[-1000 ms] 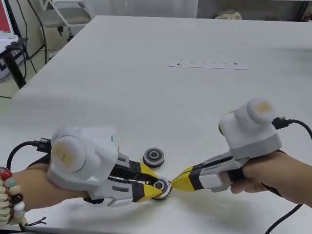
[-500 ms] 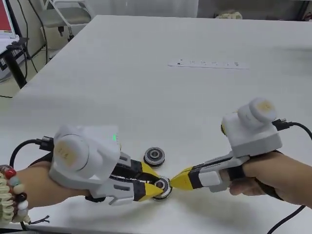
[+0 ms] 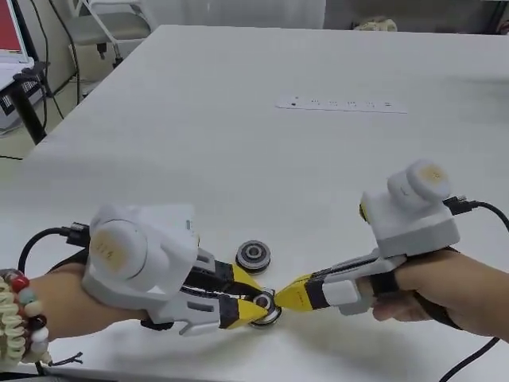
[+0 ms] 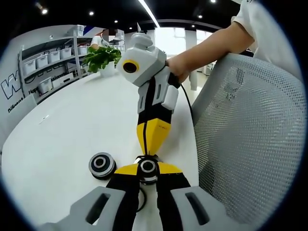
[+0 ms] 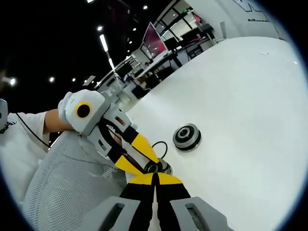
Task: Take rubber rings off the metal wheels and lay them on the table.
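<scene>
Left tongs [image 4: 147, 169] clamp wheel [image 3: 266, 305]; right tongs [image 5: 155, 175] pinched together against it; second wheel [image 3: 252, 256] just beside.

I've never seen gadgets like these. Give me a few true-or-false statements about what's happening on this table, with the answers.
1. The left gripper is clamped on a metal wheel. True.
2. The right gripper has its jaws spread wide. False: they are shut together, with their tips at the clamped wheel.
3. A second wheel lies flat on the table, apart from the clamped one. True.
4. The power strip sits right beside the wheels. False: it lies far up the table from them.
</scene>
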Demonstrator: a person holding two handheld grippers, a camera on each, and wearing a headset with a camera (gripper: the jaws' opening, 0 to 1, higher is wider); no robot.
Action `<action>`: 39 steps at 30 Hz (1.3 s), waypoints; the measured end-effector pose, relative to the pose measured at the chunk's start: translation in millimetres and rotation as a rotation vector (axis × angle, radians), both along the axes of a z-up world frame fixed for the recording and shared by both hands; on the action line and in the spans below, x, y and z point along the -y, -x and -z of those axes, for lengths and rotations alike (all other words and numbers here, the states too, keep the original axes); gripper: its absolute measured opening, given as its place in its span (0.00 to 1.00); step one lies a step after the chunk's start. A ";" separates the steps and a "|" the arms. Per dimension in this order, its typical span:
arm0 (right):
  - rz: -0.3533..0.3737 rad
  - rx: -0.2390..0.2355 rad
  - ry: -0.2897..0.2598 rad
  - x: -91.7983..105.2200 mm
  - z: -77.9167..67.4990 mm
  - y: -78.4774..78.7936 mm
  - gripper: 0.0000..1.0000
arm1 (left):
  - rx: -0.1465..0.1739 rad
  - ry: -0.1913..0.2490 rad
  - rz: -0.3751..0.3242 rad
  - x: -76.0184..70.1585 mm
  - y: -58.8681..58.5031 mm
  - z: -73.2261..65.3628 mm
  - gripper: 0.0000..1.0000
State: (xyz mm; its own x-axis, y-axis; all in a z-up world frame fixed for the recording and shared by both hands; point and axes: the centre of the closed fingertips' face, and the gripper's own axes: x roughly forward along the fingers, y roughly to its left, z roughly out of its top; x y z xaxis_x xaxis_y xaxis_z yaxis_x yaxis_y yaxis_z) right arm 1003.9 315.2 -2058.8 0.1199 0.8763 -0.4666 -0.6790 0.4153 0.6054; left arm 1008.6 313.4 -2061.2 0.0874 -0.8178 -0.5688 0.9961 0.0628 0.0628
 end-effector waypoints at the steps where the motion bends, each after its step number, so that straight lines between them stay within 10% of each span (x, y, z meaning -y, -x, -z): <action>1: 0.001 -0.001 -0.002 0.0 -0.2 0.1 0.00 | 0.000 0.000 0.000 0.0 0.0 0.0 0.07; 12: -0.014 0.012 -0.014 -4.6 0.0 -0.7 0.00 | 0.003 -0.001 0.001 0.2 0.1 0.2 0.07; 15: -0.069 -0.013 -0.107 -16.2 -13.3 9.4 0.00 | 0.002 0.002 -0.004 0.6 -0.3 0.3 0.07; 17: -0.059 0.080 -0.031 -12.2 -6.1 -3.0 0.00 | 0.002 0.001 -0.007 0.4 -0.1 0.3 0.07; 39: -0.012 0.040 -0.009 0.0 0.4 -8.4 0.00 | -0.004 0.008 -0.022 7.3 1.2 -0.1 0.07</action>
State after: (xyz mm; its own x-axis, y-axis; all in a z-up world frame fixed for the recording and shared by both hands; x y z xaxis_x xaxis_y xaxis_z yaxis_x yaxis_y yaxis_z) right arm 1012.3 315.3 -2059.1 0.1278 0.8820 -0.4536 -0.7078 0.4015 0.5812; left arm 1007.5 306.1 -2061.2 0.1028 -0.8203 -0.5627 0.9947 0.0850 0.0578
